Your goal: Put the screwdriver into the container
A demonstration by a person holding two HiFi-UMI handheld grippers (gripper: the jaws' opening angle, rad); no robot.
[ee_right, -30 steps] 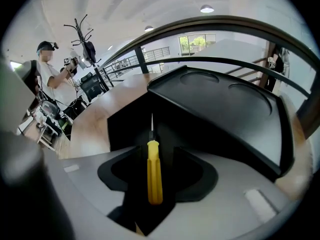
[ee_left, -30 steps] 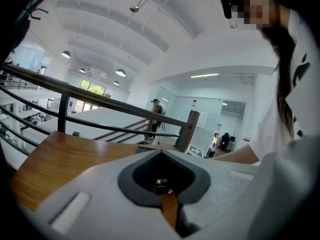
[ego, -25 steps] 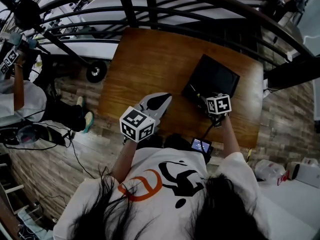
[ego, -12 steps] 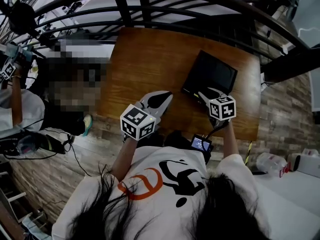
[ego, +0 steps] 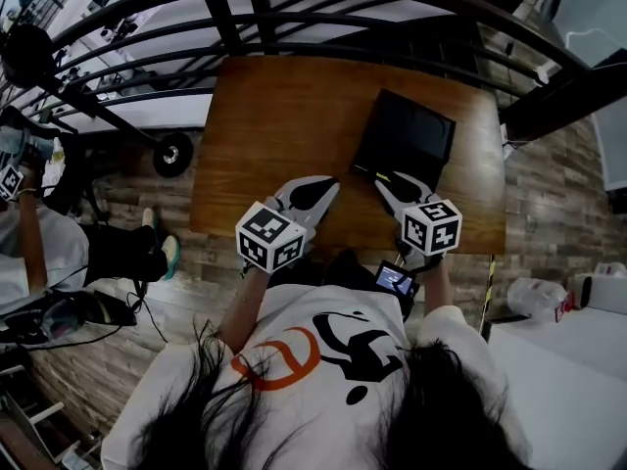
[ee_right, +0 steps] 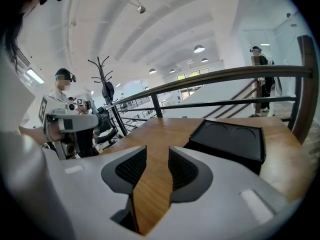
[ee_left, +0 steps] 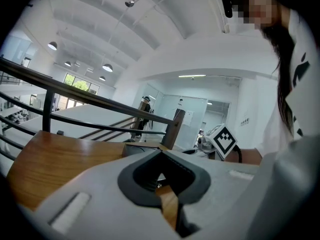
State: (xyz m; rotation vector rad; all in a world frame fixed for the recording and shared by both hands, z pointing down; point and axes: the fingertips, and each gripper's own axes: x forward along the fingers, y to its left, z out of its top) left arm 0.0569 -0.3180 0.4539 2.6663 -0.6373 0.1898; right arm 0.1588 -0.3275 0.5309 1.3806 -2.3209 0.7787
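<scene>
The flat black rectangular container (ego: pixel 407 145) lies right of centre on the brown wooden table (ego: pixel 274 116), just beyond the grey right gripper (ego: pixel 394 180), whose jaws stand apart and empty. The grey left gripper (ego: pixel 327 185) is pinched closed on nothing and sits farther off. No screwdriver shows clearly.
</scene>
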